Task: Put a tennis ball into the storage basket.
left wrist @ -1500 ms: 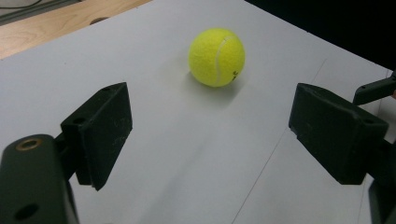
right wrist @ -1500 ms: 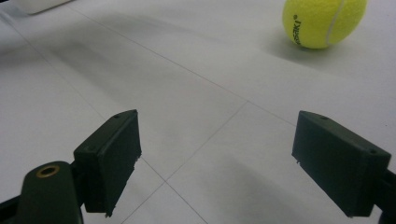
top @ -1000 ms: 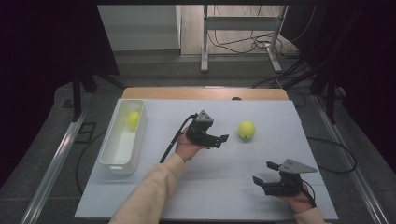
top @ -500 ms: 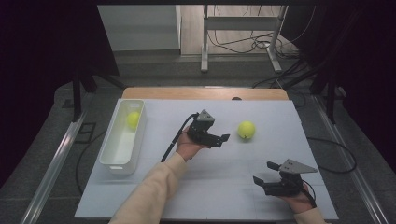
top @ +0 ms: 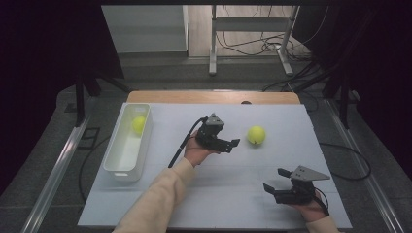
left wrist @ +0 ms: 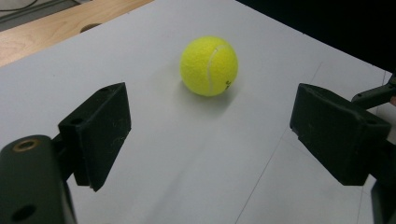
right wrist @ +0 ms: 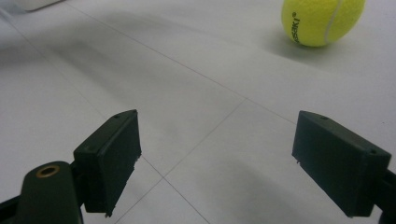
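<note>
Left hand-held gripper [top: 232,144] has its jaws spread wide with nothing in them, pointed at the ball [top: 256,135] sitting just ahead on the table [top: 233,194]. Right hand-held gripper [top: 273,180] is spread too, well back.

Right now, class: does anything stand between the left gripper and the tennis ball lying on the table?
Nothing visible does. The left gripper is open and aimed at the tennis ball, with bare white table between them. In the left gripper view the ball lies just beyond the open fingers, untouched.
</note>
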`<action>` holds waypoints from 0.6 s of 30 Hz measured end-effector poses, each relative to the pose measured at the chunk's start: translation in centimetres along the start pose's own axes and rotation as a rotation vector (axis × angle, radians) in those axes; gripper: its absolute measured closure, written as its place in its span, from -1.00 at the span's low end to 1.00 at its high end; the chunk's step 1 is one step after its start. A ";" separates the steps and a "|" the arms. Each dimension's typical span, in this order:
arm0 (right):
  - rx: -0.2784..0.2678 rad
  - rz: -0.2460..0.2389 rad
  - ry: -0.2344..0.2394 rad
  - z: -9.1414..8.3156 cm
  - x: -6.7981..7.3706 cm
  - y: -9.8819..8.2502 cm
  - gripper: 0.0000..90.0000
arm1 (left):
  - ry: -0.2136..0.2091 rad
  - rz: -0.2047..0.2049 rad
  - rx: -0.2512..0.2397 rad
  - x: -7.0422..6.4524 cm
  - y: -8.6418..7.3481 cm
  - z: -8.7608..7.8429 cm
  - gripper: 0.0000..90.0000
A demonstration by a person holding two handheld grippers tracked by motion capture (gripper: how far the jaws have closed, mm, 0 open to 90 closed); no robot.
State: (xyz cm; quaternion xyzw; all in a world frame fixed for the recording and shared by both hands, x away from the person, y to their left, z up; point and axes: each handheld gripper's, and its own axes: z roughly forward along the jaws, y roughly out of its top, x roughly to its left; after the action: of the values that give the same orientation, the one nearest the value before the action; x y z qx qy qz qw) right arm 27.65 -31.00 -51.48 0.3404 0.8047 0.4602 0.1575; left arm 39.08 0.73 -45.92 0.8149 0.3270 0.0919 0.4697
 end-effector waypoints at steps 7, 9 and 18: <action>-0.001 0.000 0.000 0.0 0.0 0.0 -0.64 | -0.004 0.000 0.007 -0.1 0.0 0.2 -0.70; 0.000 0.000 0.000 0.0 0.0 0.0 -0.64 | -0.004 0.002 0.011 -0.1 0.0 0.3 -0.70; 0.027 -0.012 -0.001 0.2 -0.1 -0.2 -0.65 | -0.018 -0.010 0.063 0.2 -0.5 1.0 -0.73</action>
State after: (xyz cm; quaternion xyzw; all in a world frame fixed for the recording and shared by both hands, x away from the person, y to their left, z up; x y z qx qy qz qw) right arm 27.78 -31.00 -51.77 0.3381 0.8128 0.4480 0.1559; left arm 39.48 0.36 -46.88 0.8285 0.3295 0.0717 0.4471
